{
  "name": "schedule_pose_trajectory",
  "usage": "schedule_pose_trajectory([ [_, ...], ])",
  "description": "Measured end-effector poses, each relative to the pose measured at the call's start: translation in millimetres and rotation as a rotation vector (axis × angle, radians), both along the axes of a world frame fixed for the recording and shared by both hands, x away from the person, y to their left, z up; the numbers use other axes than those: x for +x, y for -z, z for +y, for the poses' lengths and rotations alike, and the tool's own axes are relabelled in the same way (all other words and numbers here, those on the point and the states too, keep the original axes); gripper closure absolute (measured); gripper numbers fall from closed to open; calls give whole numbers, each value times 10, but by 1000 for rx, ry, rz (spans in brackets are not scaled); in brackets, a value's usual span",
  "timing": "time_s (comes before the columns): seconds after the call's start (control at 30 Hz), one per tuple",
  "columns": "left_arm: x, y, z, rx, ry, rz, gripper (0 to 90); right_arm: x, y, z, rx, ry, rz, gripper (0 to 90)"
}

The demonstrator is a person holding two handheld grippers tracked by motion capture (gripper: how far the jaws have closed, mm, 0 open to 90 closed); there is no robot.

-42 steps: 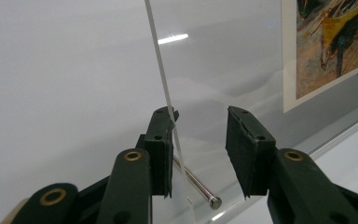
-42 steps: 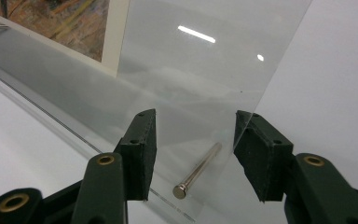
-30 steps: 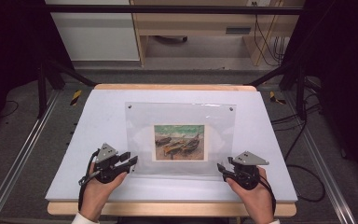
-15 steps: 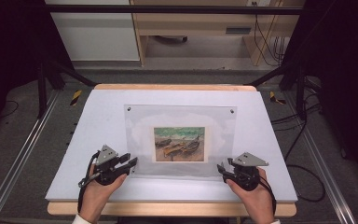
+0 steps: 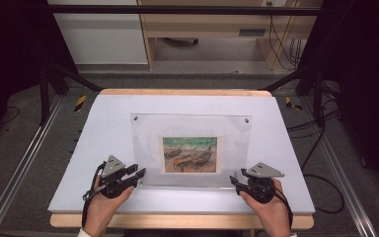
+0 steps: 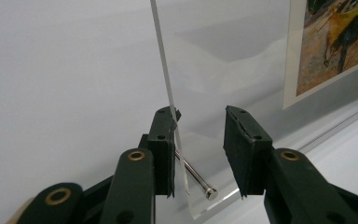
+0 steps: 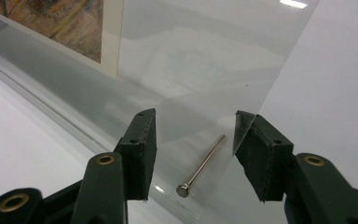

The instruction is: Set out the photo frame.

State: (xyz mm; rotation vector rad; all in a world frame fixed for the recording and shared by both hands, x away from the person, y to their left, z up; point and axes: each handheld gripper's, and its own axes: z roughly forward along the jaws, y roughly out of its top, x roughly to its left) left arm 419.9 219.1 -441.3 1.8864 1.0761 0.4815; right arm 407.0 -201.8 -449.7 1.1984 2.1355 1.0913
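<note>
clear picture frame [image 5: 192, 150] is laid flat on table [image 5: 103, 123], long axis left-right. left gripper [image 5: 137, 174] and right gripper [image 5: 235, 179] are part open around its near corners, gripping nothing.

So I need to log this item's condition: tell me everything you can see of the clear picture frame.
The clear picture frame is a see-through acrylic panel, rectangular, glossy and reflective, lying on the white table cover with its near edge raised. A small painting of boats sits at its middle. Metal pins run through its corners: one shows between the left gripper jaws, one between the right gripper jaws. Each gripper straddles a near corner; one pad of each meets the panel's edge, the other stands off. No cracks are visible.
</note>
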Motion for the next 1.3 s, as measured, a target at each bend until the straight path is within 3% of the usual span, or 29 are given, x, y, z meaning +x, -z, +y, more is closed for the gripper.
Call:
schedule_pose_trajectory([
  [1.3,-120,27,-13,41,13,3,639,-47,41,19,-31,-29,16,470],
])
